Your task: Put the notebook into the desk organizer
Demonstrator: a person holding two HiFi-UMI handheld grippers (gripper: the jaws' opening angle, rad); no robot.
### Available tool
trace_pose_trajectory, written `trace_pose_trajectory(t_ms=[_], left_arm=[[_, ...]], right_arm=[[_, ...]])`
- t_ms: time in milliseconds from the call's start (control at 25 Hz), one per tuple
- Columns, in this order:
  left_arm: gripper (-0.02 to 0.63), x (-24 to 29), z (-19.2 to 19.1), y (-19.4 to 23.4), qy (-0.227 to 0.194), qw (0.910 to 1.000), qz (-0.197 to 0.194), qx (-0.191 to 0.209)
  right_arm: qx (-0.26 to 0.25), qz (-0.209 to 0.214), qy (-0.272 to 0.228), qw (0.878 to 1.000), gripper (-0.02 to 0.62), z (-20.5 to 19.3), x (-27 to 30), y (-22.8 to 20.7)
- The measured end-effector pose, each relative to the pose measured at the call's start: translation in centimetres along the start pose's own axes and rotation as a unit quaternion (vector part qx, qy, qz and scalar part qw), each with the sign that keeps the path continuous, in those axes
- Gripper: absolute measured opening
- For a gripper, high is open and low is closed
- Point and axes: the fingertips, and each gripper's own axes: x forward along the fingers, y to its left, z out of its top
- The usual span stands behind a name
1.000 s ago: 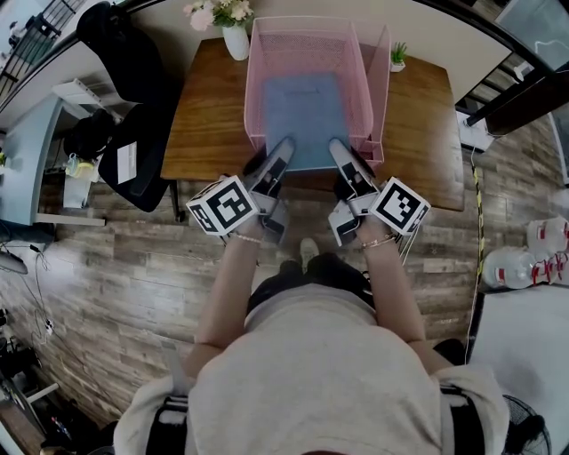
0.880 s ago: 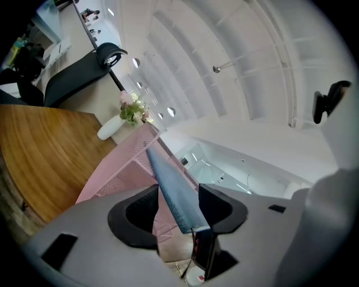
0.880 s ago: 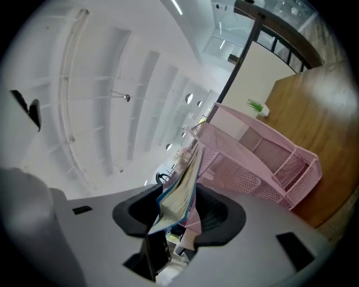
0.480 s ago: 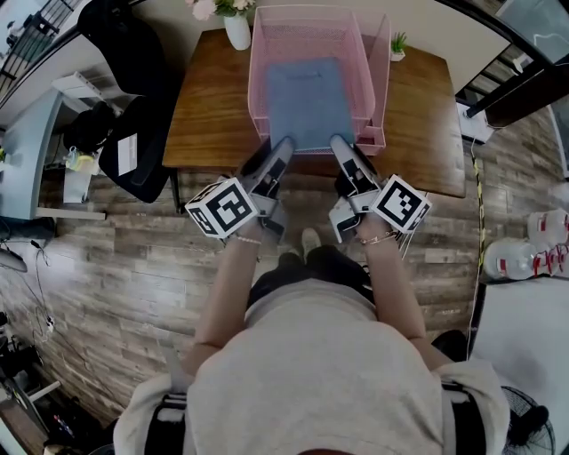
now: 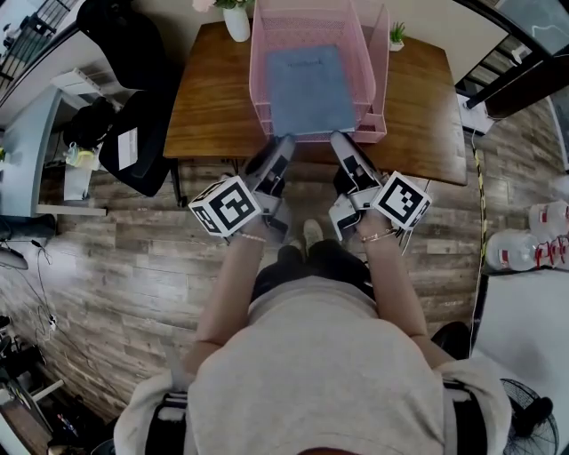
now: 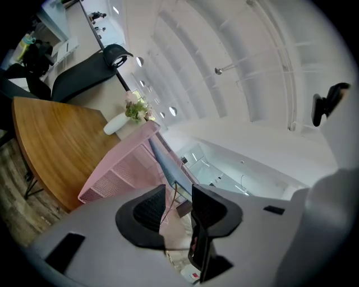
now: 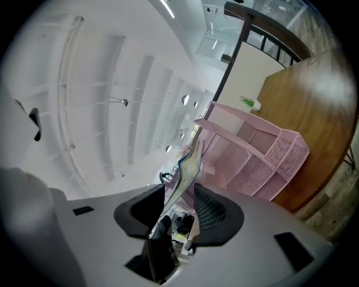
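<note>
Where the notebook (image 5: 311, 89) lies: flat in a tray of the pink mesh desk organizer (image 5: 260, 62), blue cover up, its near edge at the tray's open front.
Desk organizer: it stands on the wooden desk (image 5: 213, 98), with its open front facing me.
Left gripper (image 5: 283, 144): I hold it level at the desk's near edge, pointing at the organizer's front. Its jaws stand apart and have just been closing, with nothing between the pads. The notebook's edge lies just beyond their tips.
Right gripper (image 5: 340, 139): I hold it level beside the left one, aimed the same way. Its jaws are spread and have just been closing a little. The notebook, seen edge-on, lines up with the gap and seems to reach between the pads, neither pressing on it.
Desk's far edge: a white vase of flowers (image 5: 236, 19) stands left of the organizer and a small potted plant (image 5: 397, 35) right of it.
Left of the desk: a black office chair (image 5: 133, 107) stands on the wood-plank floor (image 5: 107, 267).
</note>
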Motion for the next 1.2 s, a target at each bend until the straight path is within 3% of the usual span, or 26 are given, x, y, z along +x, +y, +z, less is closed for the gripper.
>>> trace_pose_trajectory(t_ms=[200,520,840,1200], left_arm=[[0.115,0.0,0.0,-0.3,-0.006,1.0000,-0.002,-0.005],[0.097,0.6,0.2,0.0,-0.009,0.9999,0.010,0.004],[0.097,1.9,0.7,0.5,-0.015,0.9997,0.017,0.003],[0.099,3.4,1.0,1.3,-0.022,0.9993,0.014,-0.025]], right_arm=[[0.006,0.014,-0.005,1.000,0.118,0.0,0.3,0.5],[-0.005,-0.001,0.000,1.000,0.055,0.2,0.1,-0.3],[-0.003,0.000,0.007,1.000,0.054,0.7,1.2,-0.9],[0.000,0.000,0.025,1.000,0.049,0.8,2.9,-1.4]])
